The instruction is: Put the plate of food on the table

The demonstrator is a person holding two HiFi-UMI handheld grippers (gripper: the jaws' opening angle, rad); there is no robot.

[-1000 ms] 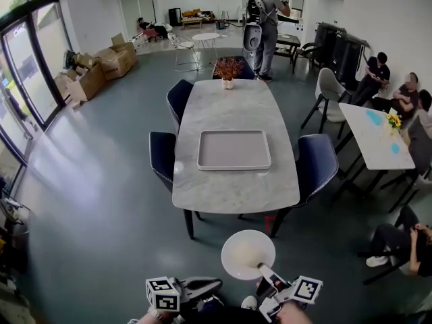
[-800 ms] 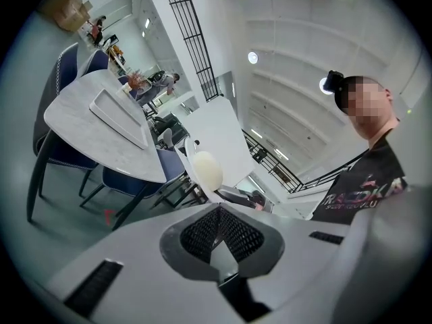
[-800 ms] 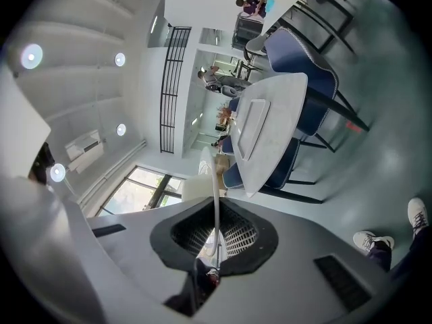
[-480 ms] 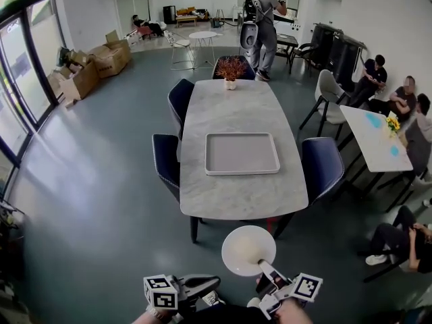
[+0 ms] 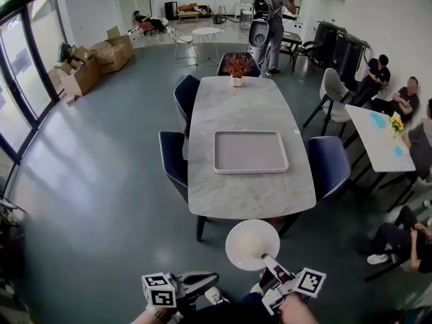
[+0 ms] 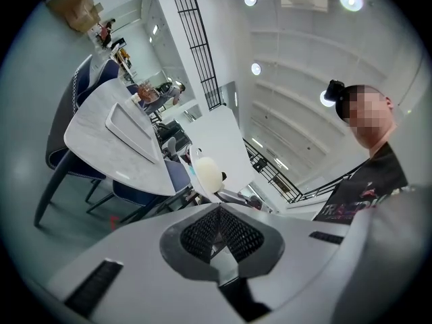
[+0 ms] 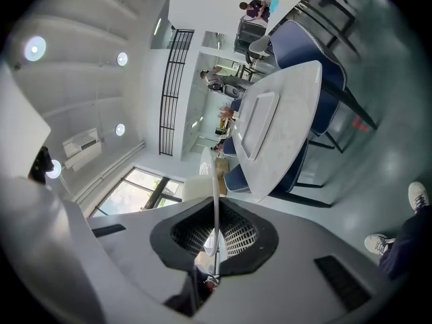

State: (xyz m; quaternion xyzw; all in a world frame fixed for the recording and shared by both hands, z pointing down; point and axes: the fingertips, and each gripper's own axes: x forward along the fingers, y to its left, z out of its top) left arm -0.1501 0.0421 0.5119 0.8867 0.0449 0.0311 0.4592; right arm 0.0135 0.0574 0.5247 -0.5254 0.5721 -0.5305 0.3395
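A round white plate (image 5: 252, 244) carrying a pale mound of food (image 5: 255, 240) hangs over the floor just short of the marble table (image 5: 250, 191). My right gripper (image 5: 270, 265) is shut on the plate's near rim. In the right gripper view the plate (image 7: 215, 194) runs edge-on between the pads, with the table (image 7: 297, 113) ahead. My left gripper (image 5: 213, 278) is low at the left, shut and holding nothing. In the left gripper view its gripper (image 6: 220, 225) shows the pads meeting, and the plate (image 6: 197, 175) sits beyond them. A grey tray (image 5: 250, 152) lies on the table's middle.
Dark blue chairs (image 5: 174, 159) (image 5: 329, 165) flank the table. A potted plant (image 5: 236, 66) stands at its far end. Seated people and a small white table (image 5: 380, 140) are at the right, a standing person (image 5: 273, 22) at the back, and cardboard boxes (image 5: 88, 63) at the left.
The table and tray have drawn a little nearer and shifted right in the head view. The plate stays in the right gripper; the left gripper keeps its place.
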